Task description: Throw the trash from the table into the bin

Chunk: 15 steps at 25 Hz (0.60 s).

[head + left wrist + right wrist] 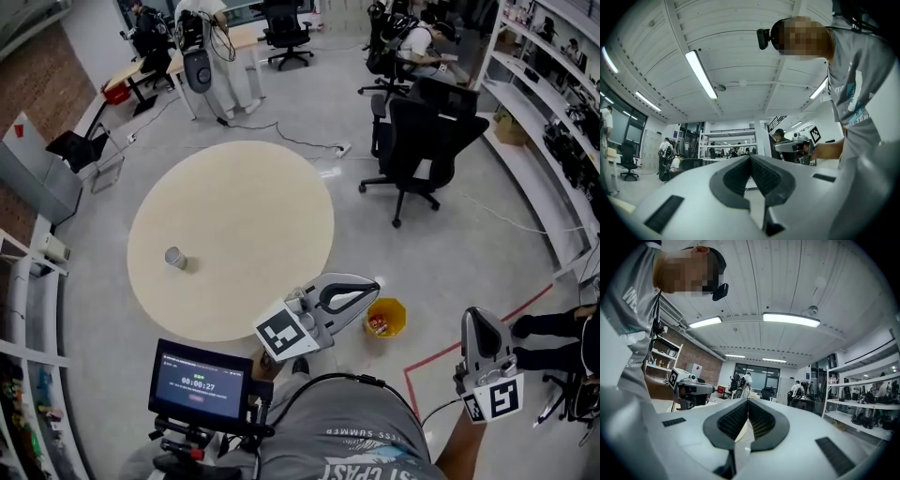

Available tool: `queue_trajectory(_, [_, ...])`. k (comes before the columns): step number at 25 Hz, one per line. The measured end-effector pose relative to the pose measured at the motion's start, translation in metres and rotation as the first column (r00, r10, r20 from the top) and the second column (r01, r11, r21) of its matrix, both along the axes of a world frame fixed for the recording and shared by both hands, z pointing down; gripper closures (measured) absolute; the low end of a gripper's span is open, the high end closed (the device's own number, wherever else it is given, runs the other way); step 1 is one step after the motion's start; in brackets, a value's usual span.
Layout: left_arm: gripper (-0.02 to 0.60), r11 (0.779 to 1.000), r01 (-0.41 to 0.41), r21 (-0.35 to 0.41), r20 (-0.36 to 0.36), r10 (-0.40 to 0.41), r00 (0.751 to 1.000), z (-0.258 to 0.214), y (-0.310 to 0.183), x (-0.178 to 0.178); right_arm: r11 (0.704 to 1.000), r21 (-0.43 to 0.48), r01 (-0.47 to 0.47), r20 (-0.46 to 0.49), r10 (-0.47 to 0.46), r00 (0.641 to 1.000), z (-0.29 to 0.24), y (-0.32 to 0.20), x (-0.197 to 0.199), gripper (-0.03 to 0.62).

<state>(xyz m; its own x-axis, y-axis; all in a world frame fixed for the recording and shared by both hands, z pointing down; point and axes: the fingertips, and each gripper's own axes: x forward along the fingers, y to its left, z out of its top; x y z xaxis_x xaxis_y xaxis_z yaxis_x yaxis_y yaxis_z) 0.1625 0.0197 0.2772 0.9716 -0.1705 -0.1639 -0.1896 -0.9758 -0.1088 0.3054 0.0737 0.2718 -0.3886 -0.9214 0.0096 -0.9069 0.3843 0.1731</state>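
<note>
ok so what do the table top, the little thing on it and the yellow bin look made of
Table top: pale beige, matte, no visible grain, likely laminate or wood composite.
Small cylinder: grey with a slight sheen, possibly a metal can, too small to be sure.
Bin: uniform bright yellow, smooth walls, probably plastic.

The white-and-grey left gripper (371, 283), jaws closed on nothing, is held just off the near edge of the round beige table (234, 216). The matching right gripper (476, 315), likewise closed and empty, points level, well clear of that table.
</note>
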Motion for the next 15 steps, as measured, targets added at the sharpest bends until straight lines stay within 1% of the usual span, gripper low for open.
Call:
queue_trajectory(4, [0.540,1.000,0.020,-0.018,0.004,-0.020,1.000,-0.009,0.015,-0.007,1.000,-0.022,0.018,0.014,-0.017,1.000,-0.003,0.010,-0.004,0.582])
queue_trajectory(7, [0.540,0.998,0.048,-0.037,0.023,-0.047,0.999,0.010,0.012,0.003,0.998,-0.038,0.051,0.031,-0.050,0.998,0.018,0.001,0.006,0.582])
queue_trajectory(10, [0.540,0.994,0.092,-0.059,0.046,-0.089,0.995,0.029,0.011,0.011,0.993,-0.050,0.105,0.048,-0.103,0.994,0.036,-0.008,0.014,0.582])
queue_trajectory(12, [0.540,0.990,0.125,-0.071,0.047,-0.122,0.991,0.032,0.013,0.002,0.987,-0.057,0.149,0.054,-0.146,0.988,0.041,-0.011,0.004,0.582])
queue_trajectory(15, [0.540,0.980,0.181,-0.085,0.033,-0.178,0.983,0.032,0.014,-0.025,0.973,-0.073,0.218,0.048,-0.215,0.975,0.046,-0.022,-0.026,0.582])
